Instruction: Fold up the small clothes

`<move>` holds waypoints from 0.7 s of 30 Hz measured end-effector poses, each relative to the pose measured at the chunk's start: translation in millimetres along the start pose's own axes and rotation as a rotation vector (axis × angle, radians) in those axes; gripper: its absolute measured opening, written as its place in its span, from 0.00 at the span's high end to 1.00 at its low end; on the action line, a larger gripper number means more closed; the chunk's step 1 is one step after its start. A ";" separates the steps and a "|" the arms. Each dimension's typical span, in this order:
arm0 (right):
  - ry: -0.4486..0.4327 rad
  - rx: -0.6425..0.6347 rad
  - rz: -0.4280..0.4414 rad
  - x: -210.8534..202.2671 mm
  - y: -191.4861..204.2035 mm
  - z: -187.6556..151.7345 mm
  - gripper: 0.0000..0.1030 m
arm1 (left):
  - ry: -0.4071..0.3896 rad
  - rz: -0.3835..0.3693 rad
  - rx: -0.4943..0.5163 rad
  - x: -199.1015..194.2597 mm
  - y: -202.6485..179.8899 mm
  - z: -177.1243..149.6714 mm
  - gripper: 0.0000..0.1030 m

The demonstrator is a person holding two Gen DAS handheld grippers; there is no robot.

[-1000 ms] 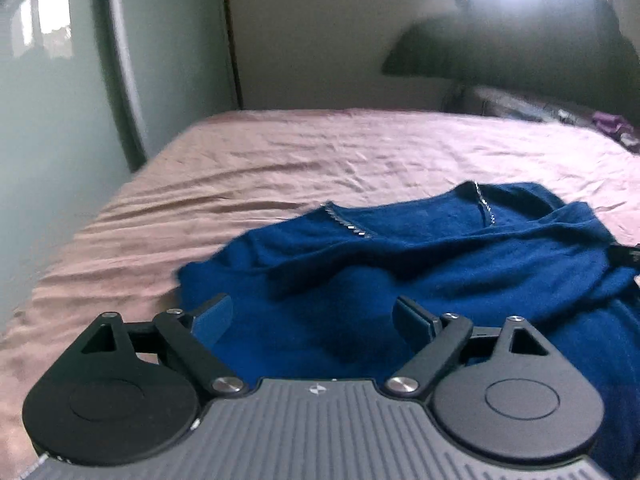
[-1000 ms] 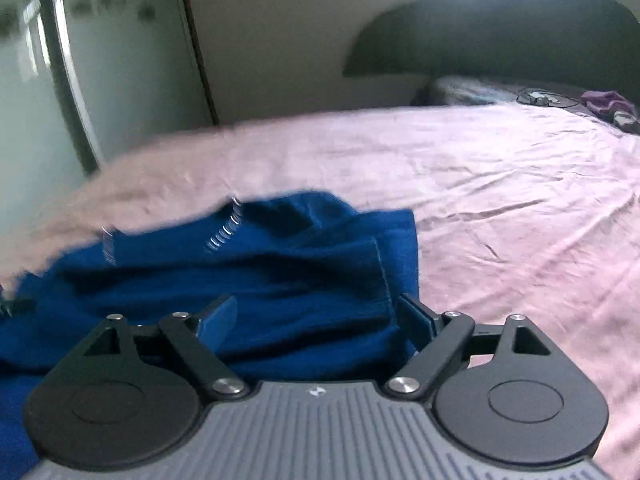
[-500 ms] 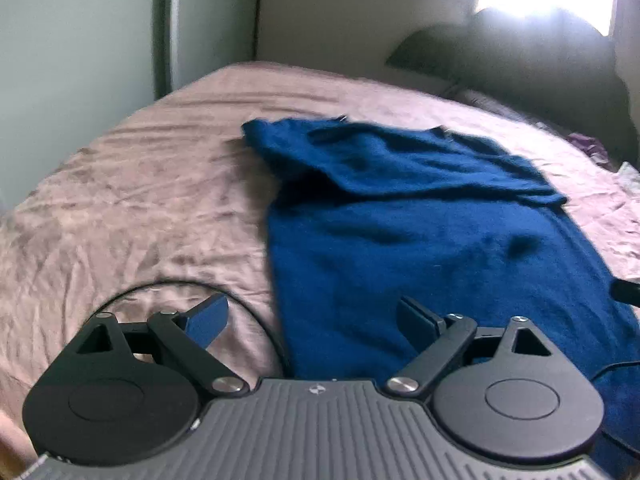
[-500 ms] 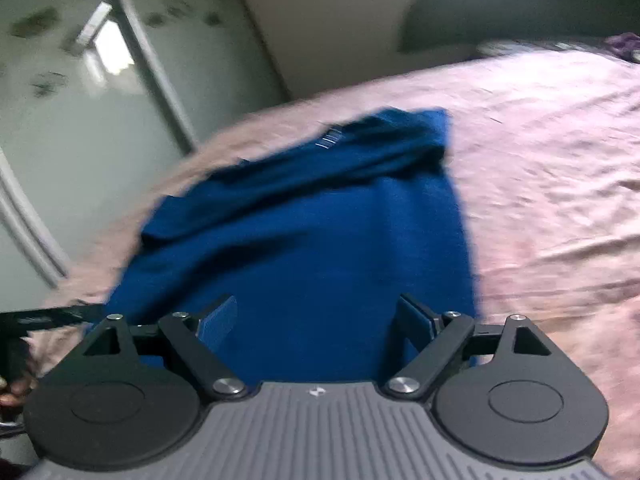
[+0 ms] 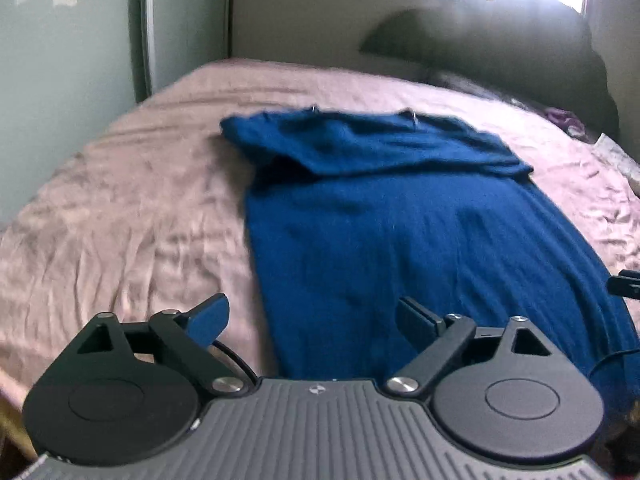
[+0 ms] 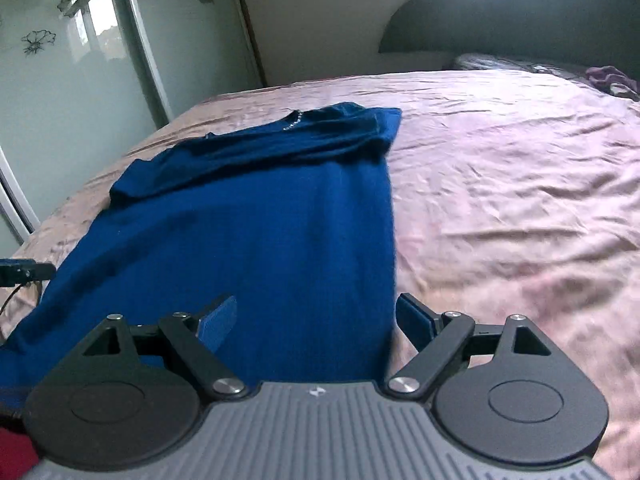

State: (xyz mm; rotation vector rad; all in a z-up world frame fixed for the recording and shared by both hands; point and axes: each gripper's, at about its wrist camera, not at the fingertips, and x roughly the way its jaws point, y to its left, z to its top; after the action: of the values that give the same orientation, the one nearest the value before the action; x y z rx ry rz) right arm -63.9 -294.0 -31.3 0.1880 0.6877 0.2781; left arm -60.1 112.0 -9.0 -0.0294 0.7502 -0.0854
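Left wrist view: my left hand-held gripper (image 5: 312,320) hangs released over the blue top's (image 5: 420,240) near left edge — it lies flat on the pink bed (image 5: 120,220). My right hand-held gripper (image 6: 316,320) gapes too — straddling its right edge.

Left wrist view: low over near edge of bed (image 5: 120,208), facing the headboard (image 5: 500,48), blue top (image 5: 400,240) right of centre. Right wrist view: same low height, same heading, blue top (image 6: 260,220) left of centre. Shared: blue top, bed (image 6: 500,200), headboard (image 6: 520,12).
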 end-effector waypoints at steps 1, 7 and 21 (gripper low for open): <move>-0.005 0.009 0.007 -7.4 -2.5 -2.5 0.15 | 0.008 -0.014 -0.012 -3.2 3.6 -3.5 0.09; 0.070 0.104 0.103 -41.6 -20.5 -17.7 0.15 | 0.208 -0.109 -0.099 -15.3 18.5 -21.1 0.09; 0.199 -0.129 0.086 -39.8 36.4 -52.2 0.25 | 0.256 -0.108 0.146 -13.1 -21.9 -48.4 0.11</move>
State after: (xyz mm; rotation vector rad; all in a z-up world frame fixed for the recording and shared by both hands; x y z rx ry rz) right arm -134.0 -267.8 -37.6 0.0667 0.8570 0.4259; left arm -104.1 91.5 -34.3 0.0819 0.9963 -0.2502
